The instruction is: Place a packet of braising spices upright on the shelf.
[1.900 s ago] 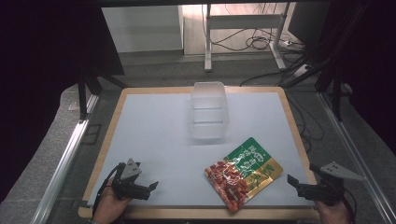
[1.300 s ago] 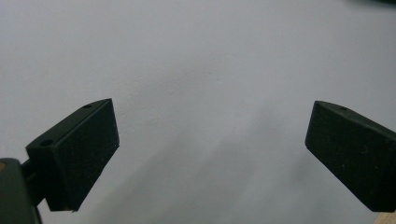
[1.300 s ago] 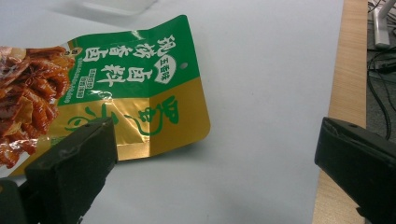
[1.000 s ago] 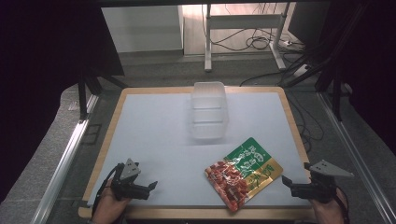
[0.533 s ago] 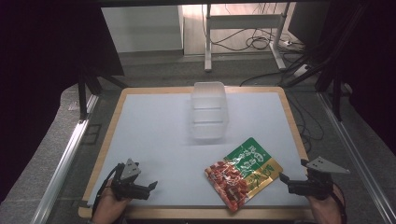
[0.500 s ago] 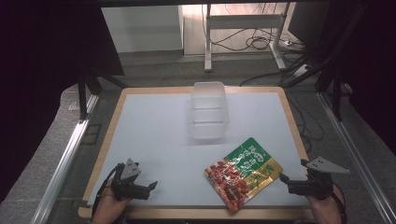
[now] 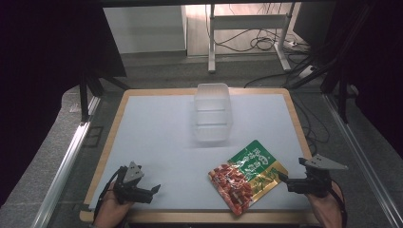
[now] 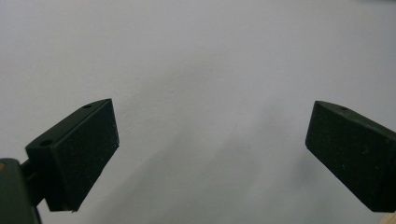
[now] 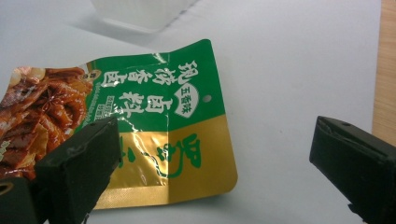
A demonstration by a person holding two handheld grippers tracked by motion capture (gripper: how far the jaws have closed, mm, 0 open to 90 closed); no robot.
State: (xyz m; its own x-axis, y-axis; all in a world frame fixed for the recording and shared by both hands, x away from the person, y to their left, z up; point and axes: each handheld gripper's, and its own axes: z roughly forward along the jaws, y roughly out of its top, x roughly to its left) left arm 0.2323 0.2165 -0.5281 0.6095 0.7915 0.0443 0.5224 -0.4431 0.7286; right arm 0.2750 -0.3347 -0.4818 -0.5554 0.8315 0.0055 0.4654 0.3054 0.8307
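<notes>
A flat food pouch (image 7: pixel 247 175), green and gold with a red meat picture, lies on the white table mat near the front right. The pouch (image 9: pixel 154 126) fills the left half of the right gripper view, its gold corner lying between the jaws. My right gripper (image 7: pixel 283 178) is open just right of the pouch, jaws wide apart and not touching it. A clear plastic container (image 7: pixel 212 111) stands upright at the mat's middle back. My left gripper (image 7: pixel 154 190) rests open at the front left over bare mat, nothing between its jaws (image 8: pixel 210 154).
The white mat (image 7: pixel 157 133) sits in a wooden frame (image 7: pixel 294 114). Metal rails run along both sides of the table. Cables and a desk frame lie on the floor beyond the far edge.
The right gripper has moved left toward the pouch's right corner. The left gripper, pouch and container have stayed put.
</notes>
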